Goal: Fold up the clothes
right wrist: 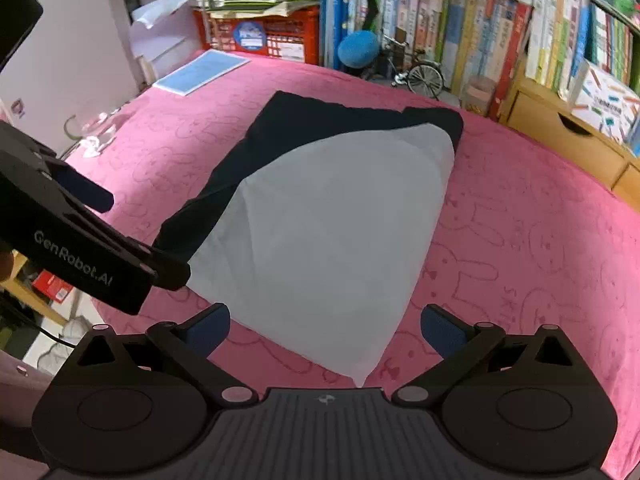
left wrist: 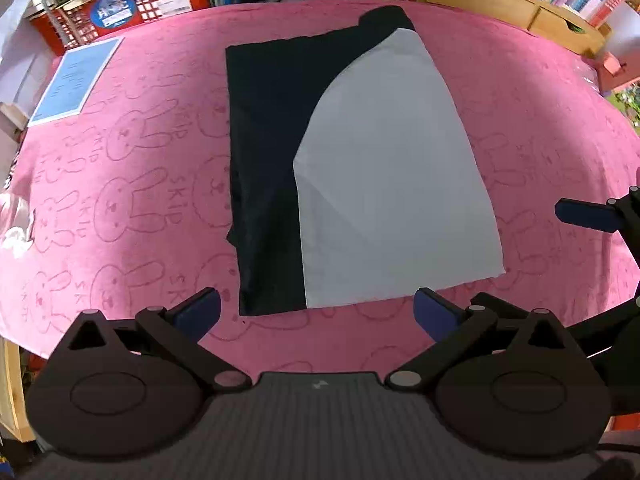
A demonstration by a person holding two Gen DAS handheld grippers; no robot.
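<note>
A folded black and grey garment [left wrist: 352, 168] lies flat on the pink rabbit-print cloth [left wrist: 140, 160], black part on the left, grey panel on the right. My left gripper [left wrist: 316, 312] hovers just short of its near edge, open, nothing between the blue pads. In the right wrist view the same garment [right wrist: 328, 220] points its grey near corner toward my right gripper [right wrist: 326, 330], which is open and empty above that corner. The left gripper's body [right wrist: 80, 248] shows at the left of that view, beside the garment's near left corner.
A blue sheet of paper [left wrist: 76, 80] lies at the far left of the cloth. Behind the table stand a red crate [left wrist: 132, 4], a blue ball [right wrist: 358, 50], a small model bicycle [right wrist: 420, 72], wooden drawers [right wrist: 560, 132] and shelves of books [right wrist: 480, 32].
</note>
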